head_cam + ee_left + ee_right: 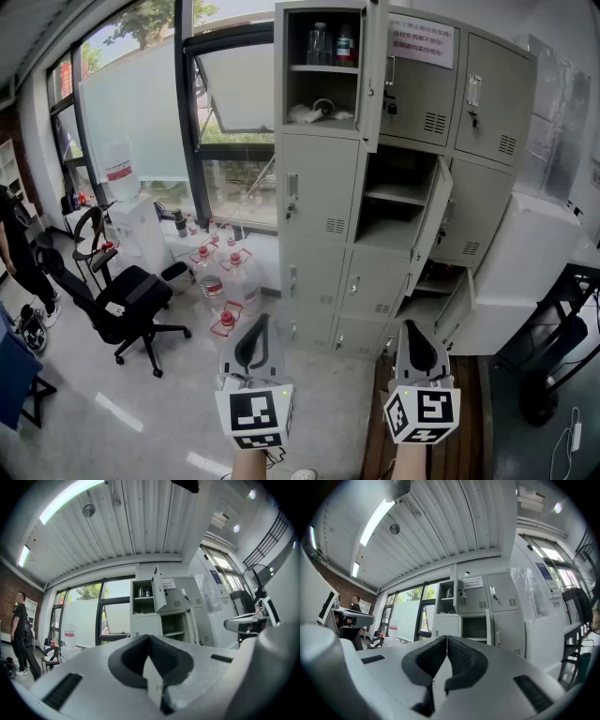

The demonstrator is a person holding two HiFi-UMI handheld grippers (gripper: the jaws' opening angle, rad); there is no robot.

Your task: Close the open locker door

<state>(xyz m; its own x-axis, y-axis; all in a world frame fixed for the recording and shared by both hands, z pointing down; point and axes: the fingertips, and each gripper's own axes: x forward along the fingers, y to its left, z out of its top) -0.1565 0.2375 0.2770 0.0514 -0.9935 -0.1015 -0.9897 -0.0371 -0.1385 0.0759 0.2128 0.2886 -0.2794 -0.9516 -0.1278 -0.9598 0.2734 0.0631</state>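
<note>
Evidently poised for pushing — white left tongs (262, 321) and white right tongs (413, 324) are pinched shut, empty; the pale grey metal locker door (374, 84) hangs open, well ahead.

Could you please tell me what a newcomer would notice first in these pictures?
The grey locker bank stands straight ahead with several doors hanging open; the top door reveals bottles on a shelf. The left gripper and right gripper sit low in the foreground, jaws together and empty, well short of it.
</note>
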